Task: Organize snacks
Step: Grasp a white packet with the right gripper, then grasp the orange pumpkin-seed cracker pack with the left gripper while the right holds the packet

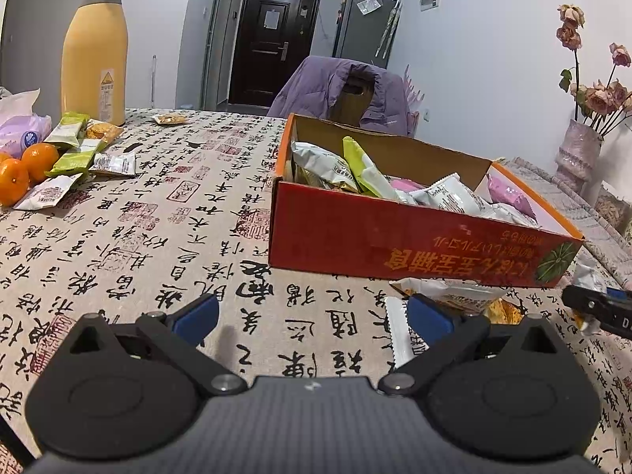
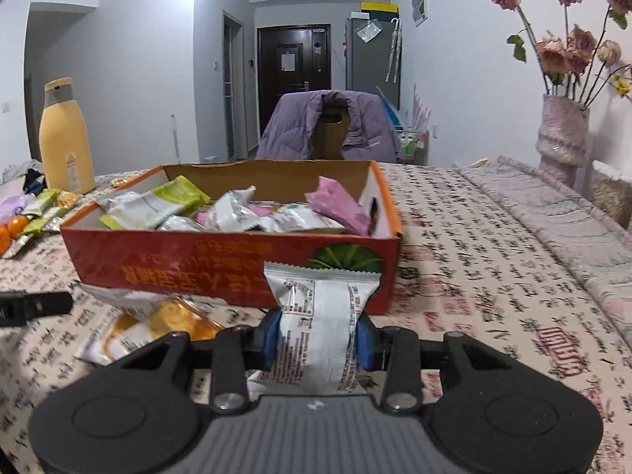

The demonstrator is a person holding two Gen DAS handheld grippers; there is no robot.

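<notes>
We hold one snack, ready for the box.

Our right gripper (image 2: 319, 339) squeezes a white snack packet (image 2: 322, 316) just in front of the red box (image 2: 221, 260); we should lift it over the near wall and drop it gently inside. Our left gripper (image 1: 312, 316) is wide open with nothing in it. More snacks (image 1: 75, 146) lie on the cloth-covered table (image 1: 158, 237), near the yellow bottle (image 1: 94, 51).
</notes>
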